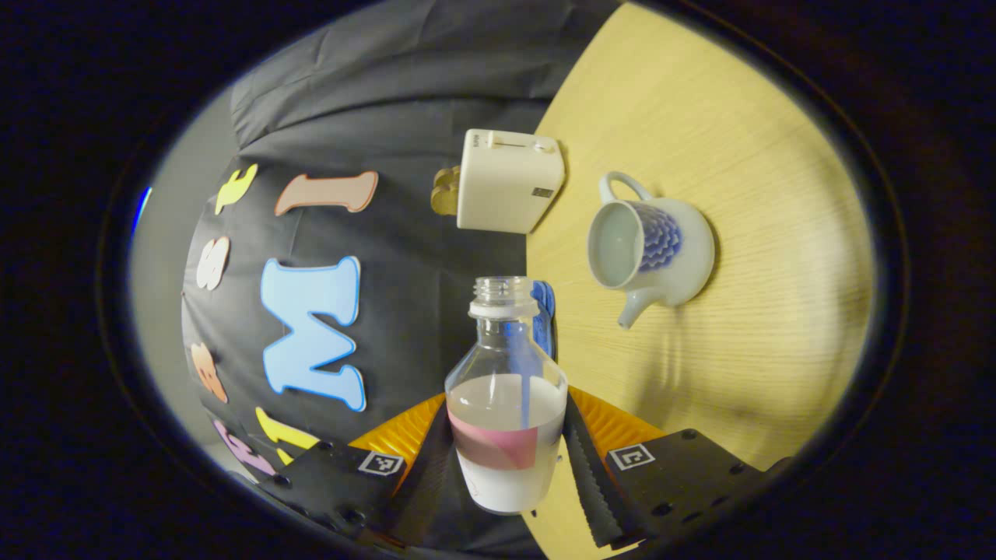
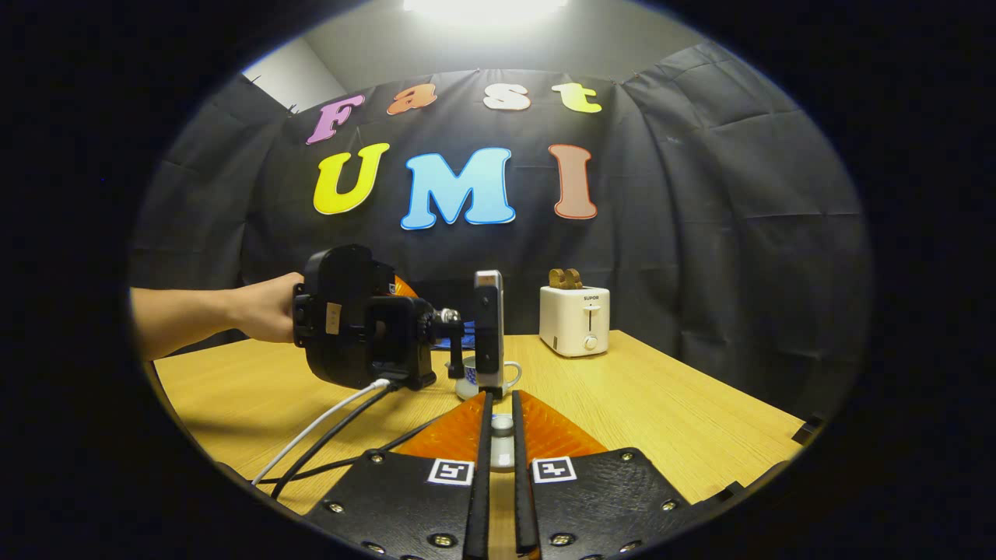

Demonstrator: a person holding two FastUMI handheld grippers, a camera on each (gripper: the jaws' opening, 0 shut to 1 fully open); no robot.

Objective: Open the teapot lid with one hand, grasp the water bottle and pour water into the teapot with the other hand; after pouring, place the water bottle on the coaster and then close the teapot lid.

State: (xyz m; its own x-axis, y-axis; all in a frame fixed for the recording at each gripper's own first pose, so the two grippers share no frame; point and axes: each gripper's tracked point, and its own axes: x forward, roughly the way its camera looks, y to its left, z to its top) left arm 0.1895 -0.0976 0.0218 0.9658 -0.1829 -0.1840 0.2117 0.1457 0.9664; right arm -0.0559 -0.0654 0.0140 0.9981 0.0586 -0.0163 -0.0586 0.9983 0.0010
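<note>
With the right gripper (image 2: 498, 447) nearly closed on the small white lid knob (image 2: 502, 425), the left gripper (image 1: 510, 459) clamps the clear, uncapped water bottle (image 1: 506, 404) tipped sideways – pouring step – next, align its mouth over the open blue-and-white ceramic teapot (image 1: 650, 249) on the wooden counter (image 1: 762, 233).

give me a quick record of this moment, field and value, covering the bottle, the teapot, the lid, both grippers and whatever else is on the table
water bottle: uncapped, partly filled, tilted on its side, mouth toward the teapot
teapot: on the table, lid off, opening bare
lid: small knob visible between the right gripper's fingers
left gripper: shut on the water bottle, held by a hand
right gripper: shut on the lid, low over the table
toaster: at the table's far edge, toast in its slot
pouring: no stream visible
</note>
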